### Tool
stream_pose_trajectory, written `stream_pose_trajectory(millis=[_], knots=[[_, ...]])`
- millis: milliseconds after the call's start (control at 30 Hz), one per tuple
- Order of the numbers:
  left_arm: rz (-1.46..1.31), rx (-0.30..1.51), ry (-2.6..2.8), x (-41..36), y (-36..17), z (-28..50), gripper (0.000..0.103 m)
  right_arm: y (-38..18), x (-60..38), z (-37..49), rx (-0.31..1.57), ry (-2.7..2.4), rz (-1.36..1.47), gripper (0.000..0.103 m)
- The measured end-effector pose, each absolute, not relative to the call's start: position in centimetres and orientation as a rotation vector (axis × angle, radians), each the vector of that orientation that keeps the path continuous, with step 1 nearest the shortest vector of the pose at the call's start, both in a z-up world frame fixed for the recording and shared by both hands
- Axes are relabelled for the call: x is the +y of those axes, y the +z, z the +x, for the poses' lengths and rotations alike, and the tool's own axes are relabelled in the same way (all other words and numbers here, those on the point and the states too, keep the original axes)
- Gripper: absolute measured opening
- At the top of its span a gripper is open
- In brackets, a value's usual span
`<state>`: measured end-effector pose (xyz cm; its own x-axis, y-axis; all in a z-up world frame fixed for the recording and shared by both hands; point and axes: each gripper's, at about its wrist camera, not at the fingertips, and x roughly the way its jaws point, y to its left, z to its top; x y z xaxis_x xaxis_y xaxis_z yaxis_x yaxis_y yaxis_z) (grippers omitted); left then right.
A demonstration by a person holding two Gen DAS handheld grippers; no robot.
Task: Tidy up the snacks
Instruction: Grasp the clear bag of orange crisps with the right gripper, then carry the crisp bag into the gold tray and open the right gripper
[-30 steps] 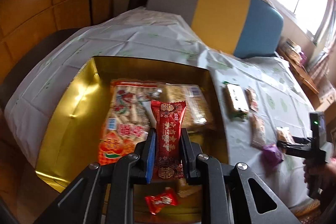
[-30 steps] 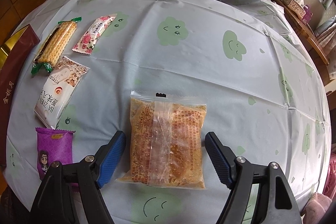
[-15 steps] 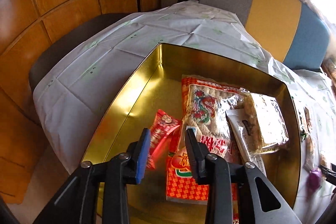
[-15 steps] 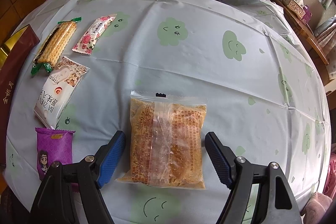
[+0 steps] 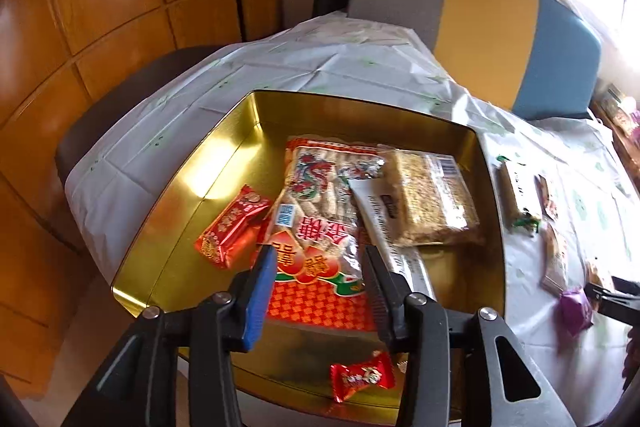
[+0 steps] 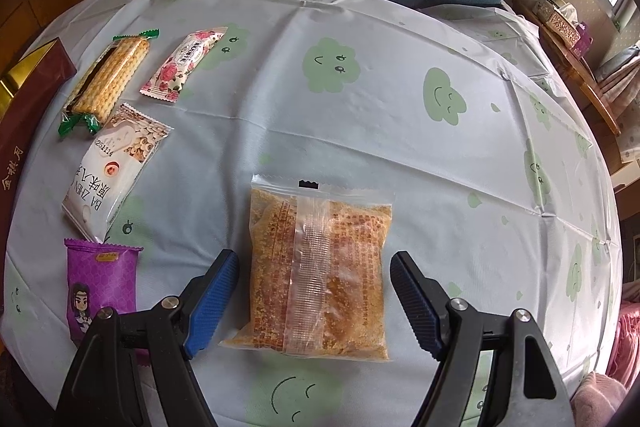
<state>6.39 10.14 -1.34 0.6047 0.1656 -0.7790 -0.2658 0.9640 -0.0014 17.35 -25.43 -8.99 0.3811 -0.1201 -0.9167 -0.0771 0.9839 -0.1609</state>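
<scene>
In the left wrist view a gold tin holds a red snack packet, a large red-and-clear biscuit bag, a white bar, a clear cracker pack and a small red candy. My left gripper is open and empty above the tin. In the right wrist view my right gripper is open, its fingers either side of a clear bag of orange crumbly snack on the tablecloth.
Left of the right gripper lie a purple packet, a white packet, a pink floral packet and a green-ended cracker pack. The tin's edge is at far left. A grey-yellow-blue sofa stands behind the table.
My left gripper has opened and let go of the red snack packet, which now lies at the tin's left side. The gripper has drawn back a little. The right gripper has not moved.
</scene>
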Motion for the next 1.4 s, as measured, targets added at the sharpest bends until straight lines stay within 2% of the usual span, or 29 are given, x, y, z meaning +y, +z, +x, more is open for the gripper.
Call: stream_pose_trajectory(millis=[200,900,1400], knots=[[-0.081,0.897,0.226,8.6,-1.4,5.7,0.045,-8.7,-24.3,17.1,1.179,0.008,-0.209,0.061],[-0.040,0.884,0.207,7.5,-1.1,4.5,0.045,-8.5,-24.7,17.3,1.182,0.018,-0.182,0.060],[-0.101,0.849,0.281,11.8,-0.7,2.6,0.047,-8.5,-24.9,16.9,1.170,0.000,-0.151,0.060]])
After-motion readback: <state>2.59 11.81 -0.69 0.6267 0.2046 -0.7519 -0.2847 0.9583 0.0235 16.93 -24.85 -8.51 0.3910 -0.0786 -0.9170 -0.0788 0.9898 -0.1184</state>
